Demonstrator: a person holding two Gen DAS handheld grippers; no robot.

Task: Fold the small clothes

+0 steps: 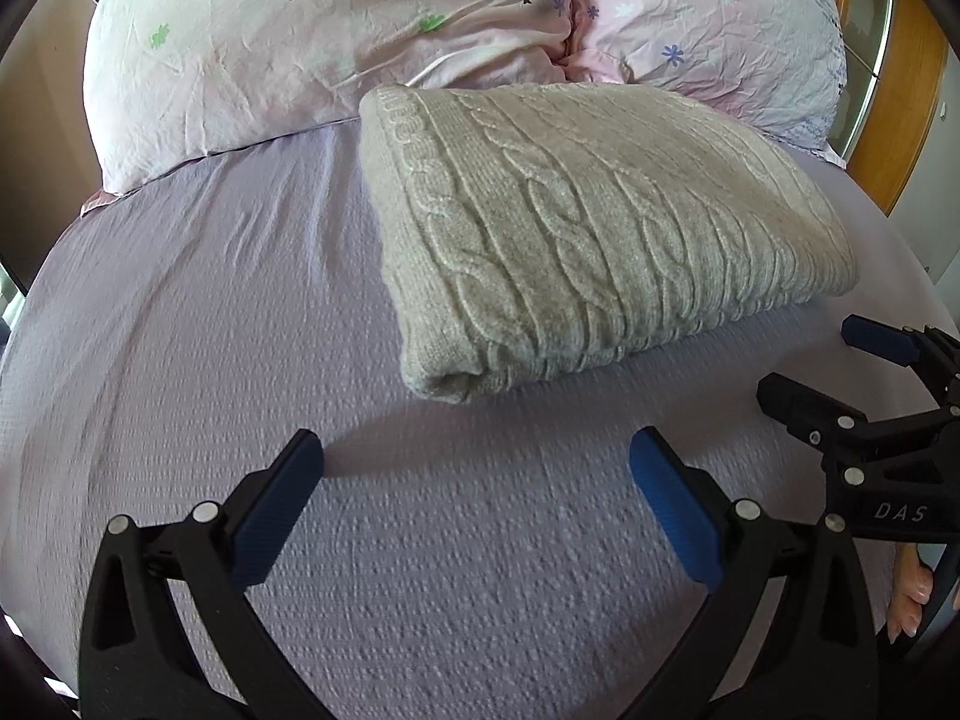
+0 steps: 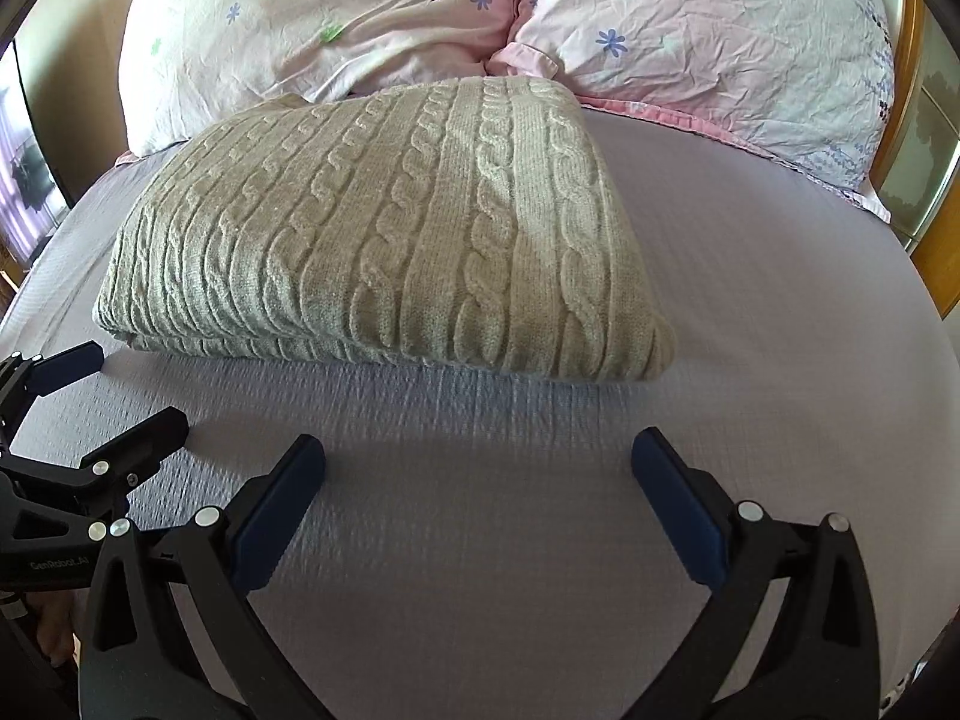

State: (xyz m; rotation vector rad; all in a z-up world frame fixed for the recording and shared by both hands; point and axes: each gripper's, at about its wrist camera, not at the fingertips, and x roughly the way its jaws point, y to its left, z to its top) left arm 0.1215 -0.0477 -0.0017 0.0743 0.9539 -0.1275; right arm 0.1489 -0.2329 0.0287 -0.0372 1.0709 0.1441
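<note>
A cream cable-knit sweater (image 1: 576, 228) lies folded into a thick rectangle on the lilac bedsheet (image 1: 210, 360); it also shows in the right wrist view (image 2: 384, 228). My left gripper (image 1: 477, 462) is open and empty, a short way in front of the sweater's near left corner. My right gripper (image 2: 478, 459) is open and empty, in front of the sweater's near edge. The right gripper also shows at the right edge of the left wrist view (image 1: 804, 360), open. The left gripper shows at the left edge of the right wrist view (image 2: 138, 387), open.
Two pink floral pillows (image 1: 312, 42) (image 2: 708, 42) lie behind the sweater at the head of the bed. A wooden bed frame (image 1: 900, 120) stands at the far right. The bedsheet (image 2: 780, 300) spreads around the sweater.
</note>
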